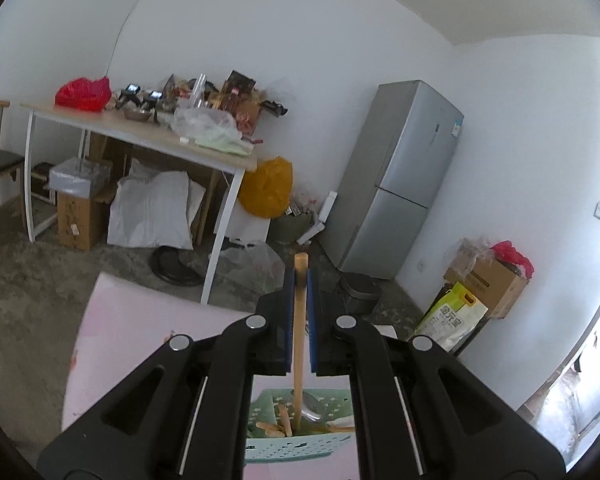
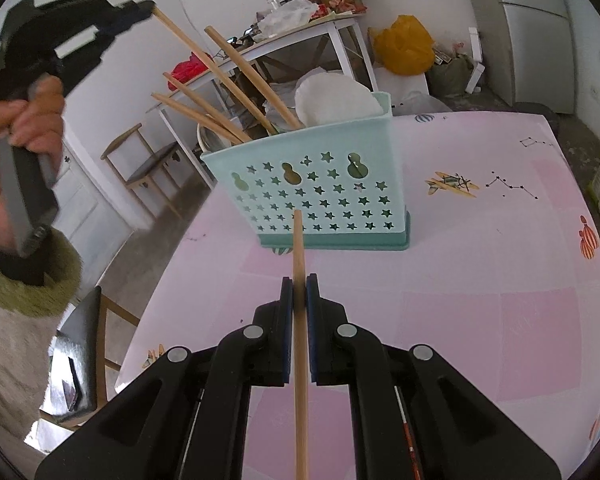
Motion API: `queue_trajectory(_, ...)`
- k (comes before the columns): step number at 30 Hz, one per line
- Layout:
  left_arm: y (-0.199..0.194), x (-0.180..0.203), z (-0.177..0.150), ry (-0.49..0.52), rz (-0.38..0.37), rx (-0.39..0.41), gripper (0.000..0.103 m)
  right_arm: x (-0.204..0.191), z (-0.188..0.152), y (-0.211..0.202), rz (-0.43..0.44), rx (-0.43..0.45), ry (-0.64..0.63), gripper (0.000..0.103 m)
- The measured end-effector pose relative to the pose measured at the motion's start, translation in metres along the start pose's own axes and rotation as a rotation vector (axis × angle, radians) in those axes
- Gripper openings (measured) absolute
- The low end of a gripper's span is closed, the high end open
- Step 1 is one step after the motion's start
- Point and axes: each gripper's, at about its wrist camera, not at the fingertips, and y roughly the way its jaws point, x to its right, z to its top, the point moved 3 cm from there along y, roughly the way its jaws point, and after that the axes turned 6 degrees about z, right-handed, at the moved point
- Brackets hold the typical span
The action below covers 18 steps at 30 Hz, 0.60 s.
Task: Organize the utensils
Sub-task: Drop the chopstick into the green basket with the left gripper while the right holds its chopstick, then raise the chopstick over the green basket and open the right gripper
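Both grippers clamp wooden-handled utensils: left gripper (image 1: 299, 280) lifts a ladle (image 1: 300, 344) from the green holder (image 2: 320, 184) mid-table; right gripper (image 2: 299, 286) pinches a wooden stick (image 2: 300, 320). Next: clear the holder rim, then sort.

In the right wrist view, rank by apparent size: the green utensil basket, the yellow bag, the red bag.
1. Green utensil basket, nearest the camera, so partly inflated.
2. Yellow bag.
3. Red bag, partly hidden behind wooden handles.

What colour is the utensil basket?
Mint green with star cutouts; clearest in the right wrist view.
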Motion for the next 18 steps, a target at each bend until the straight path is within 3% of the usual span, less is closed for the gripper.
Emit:
queue_trajectory(5,0.017,-0.011,-0.022,-0.053,-0.048,-0.084,0.006,0.001,0.000,-0.003,-0.006,0.005,0.001,0.007)
queue_trajectory(9,0.008,-0.022,-0.034,-0.074,-0.066,-0.097,0.025,0.001,0.001,-0.007,-0.013,0.014,-0.002,0.007)
queue_trajectory(18,-0.047,-0.037,-0.050,-0.034,-0.075,-0.070,0.049,-0.009,0.010,-0.023,-0.015,0.056,-0.029,0.007)
